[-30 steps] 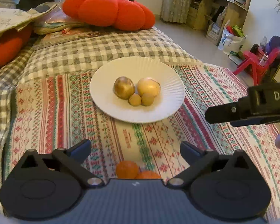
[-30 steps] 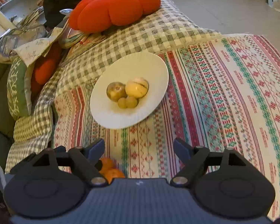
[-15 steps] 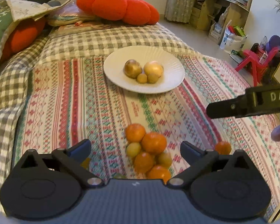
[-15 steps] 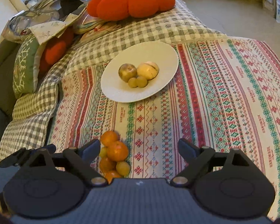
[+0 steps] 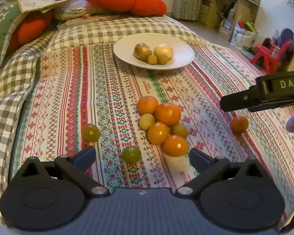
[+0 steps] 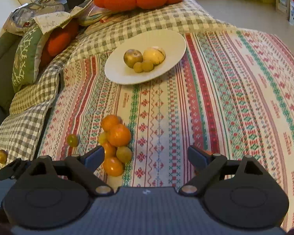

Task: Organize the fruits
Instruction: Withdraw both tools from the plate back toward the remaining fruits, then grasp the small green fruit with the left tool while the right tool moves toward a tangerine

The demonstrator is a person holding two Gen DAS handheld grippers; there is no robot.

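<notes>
Beyond both grippers (jaws wide), fruit pile (image 5: 162, 123) & plate (image 5: 125, 45).

Left view: you look down over the bed's near edge, close above the fruit pile (image 5: 162, 125).
Right view: same way, from farther right.
Both show: pile and plate (image 6: 115, 76).

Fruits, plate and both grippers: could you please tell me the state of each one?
white plate: upright on the cloth, holding four yellowish fruits.
clustered fruits: loose on the cloth, touching.
lone orange fruit: apart, on the cloth.
two green fruits: separate, on the cloth.
left gripper: open, empty.
right gripper: open, empty, jaws just opened.
</notes>
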